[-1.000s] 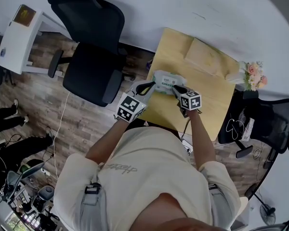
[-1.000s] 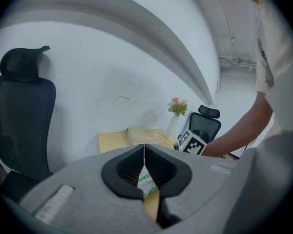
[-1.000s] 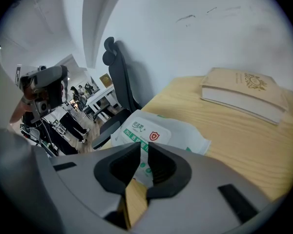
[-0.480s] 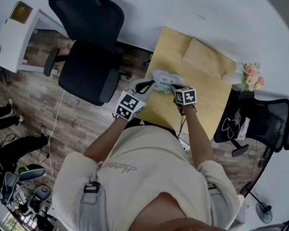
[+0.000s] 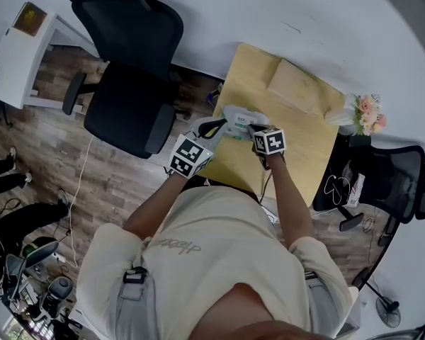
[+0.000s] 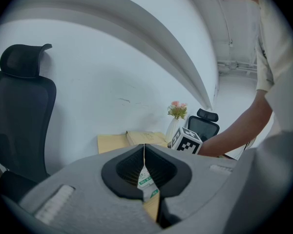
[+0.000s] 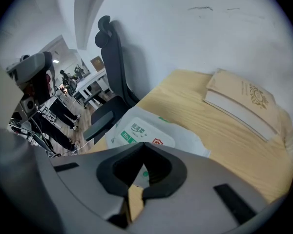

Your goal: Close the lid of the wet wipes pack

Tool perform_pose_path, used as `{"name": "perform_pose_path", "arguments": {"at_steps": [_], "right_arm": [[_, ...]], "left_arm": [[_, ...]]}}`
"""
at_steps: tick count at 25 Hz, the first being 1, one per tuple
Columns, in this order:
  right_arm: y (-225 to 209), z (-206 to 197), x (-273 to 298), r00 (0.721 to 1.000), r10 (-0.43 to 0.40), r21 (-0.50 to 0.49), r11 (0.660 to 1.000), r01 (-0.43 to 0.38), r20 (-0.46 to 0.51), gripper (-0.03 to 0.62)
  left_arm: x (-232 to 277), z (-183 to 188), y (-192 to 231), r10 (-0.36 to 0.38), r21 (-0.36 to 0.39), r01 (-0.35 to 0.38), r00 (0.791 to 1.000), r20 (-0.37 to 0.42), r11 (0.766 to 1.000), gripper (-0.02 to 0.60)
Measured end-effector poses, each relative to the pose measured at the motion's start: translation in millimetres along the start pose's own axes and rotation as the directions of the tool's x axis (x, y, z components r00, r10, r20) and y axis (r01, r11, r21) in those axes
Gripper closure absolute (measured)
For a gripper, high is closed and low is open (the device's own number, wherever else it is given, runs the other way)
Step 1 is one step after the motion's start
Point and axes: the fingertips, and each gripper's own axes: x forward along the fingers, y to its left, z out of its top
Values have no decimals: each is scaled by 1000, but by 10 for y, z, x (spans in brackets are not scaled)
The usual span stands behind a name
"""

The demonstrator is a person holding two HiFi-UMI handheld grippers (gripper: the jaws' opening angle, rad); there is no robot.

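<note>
The left tool [image 5: 216,126], jaws shut together and holding nothing, sits at the left end of the wet wipes pack [image 5: 235,115] on the surface [image 5: 304,144]. Steadying the pack there should let the right tool [image 5: 253,128], likewise closed and empty, press the lid [image 7: 142,133] flat with even downward force. Only the right gripper view shows the lid's face; the left gripper view catches just a sliver of the pack.

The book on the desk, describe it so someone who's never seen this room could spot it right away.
Find the pale wooden desk against the white wall. At its far end lies the book: flat, thick, tan, with an ornate cover emblem, unlike the soft white wet wipes pack.
</note>
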Motion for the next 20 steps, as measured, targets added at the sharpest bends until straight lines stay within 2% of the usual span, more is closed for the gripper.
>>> {"name": "perform_pose_path", "arguments": {"at_steps": [7,20], "right_arm": [[75,75,83,999,35,1,999,-35,-11,591],[55,47,149,1000,-8,-35,999,7,-25,591]], "left_arm": [[22,-16,66,-2,-8,2,1000,-3,1000,563],[55,-74,116,-11,-20,11,1000,-8,1000,563]]}}
